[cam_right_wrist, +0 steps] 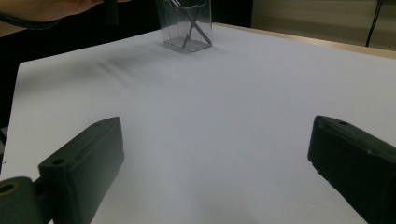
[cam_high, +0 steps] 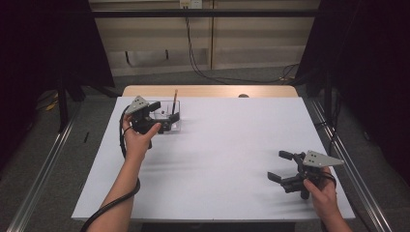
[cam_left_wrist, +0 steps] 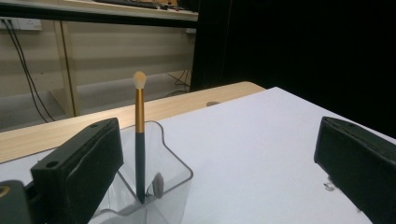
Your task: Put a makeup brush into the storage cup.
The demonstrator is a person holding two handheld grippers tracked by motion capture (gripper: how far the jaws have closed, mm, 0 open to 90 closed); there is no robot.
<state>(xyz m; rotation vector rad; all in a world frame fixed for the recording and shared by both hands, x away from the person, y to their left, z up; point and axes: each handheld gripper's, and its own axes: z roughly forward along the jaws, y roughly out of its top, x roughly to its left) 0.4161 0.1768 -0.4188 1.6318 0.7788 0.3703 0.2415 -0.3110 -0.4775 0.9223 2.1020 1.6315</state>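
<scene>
Fingers [cam_left_wrist: 84, 163] spread beside holder [cam_left_wrist: 173, 163] rim.

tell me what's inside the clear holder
A brush stands upright in the holder, bristles up. A small dark thing lies at the bottom; the left claw covers the near corner.

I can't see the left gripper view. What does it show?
A makeup brush stands in a clear plastic holder, bristles up, between the open left gripper and its two black fingers. The holder sits on a white table.
</scene>
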